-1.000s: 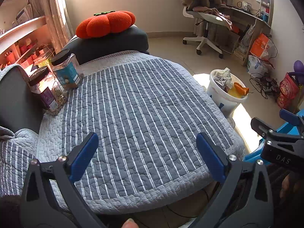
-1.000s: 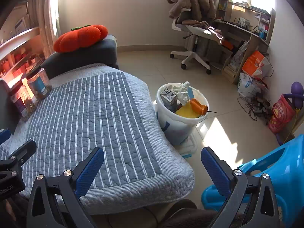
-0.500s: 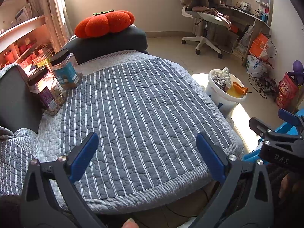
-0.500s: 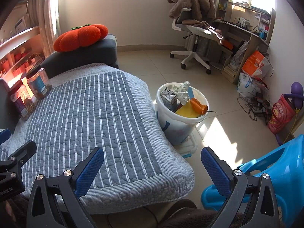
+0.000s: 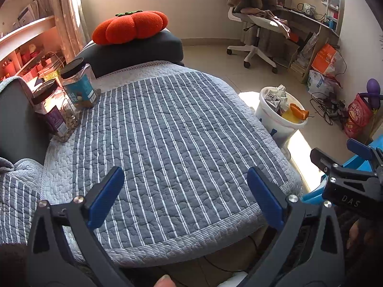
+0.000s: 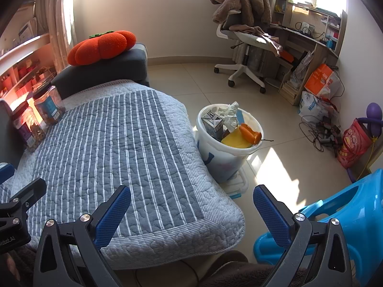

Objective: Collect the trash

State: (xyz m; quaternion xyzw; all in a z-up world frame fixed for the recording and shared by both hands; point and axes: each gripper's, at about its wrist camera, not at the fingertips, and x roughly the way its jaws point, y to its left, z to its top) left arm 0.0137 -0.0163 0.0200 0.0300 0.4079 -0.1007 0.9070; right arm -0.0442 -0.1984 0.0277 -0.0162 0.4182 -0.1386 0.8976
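Note:
A white trash bucket [image 6: 210, 154] stands on the floor beside the bed, holding a carton, crumpled paper, a yellow piece and an orange peel [image 6: 250, 134]. It also shows in the left wrist view [image 5: 271, 122]. My left gripper [image 5: 185, 196] is open and empty above the near end of the striped quilt [image 5: 167, 138]. My right gripper [image 6: 191, 210] is open and empty over the quilt's near right corner [image 6: 210, 205], short of the bucket. The right gripper also shows at the right edge of the left wrist view [image 5: 347, 167].
Two jars [image 5: 76, 86] stand at the quilt's far left. An orange pumpkin cushion [image 5: 130, 27] lies on a dark pillow. A blue plastic stool [image 6: 347, 217] is at the near right. A desk chair [image 6: 241, 55], boxes, cables and bags line the far right wall.
Both grippers stay open. The left wrist view has drifted slightly; the right barely moved.

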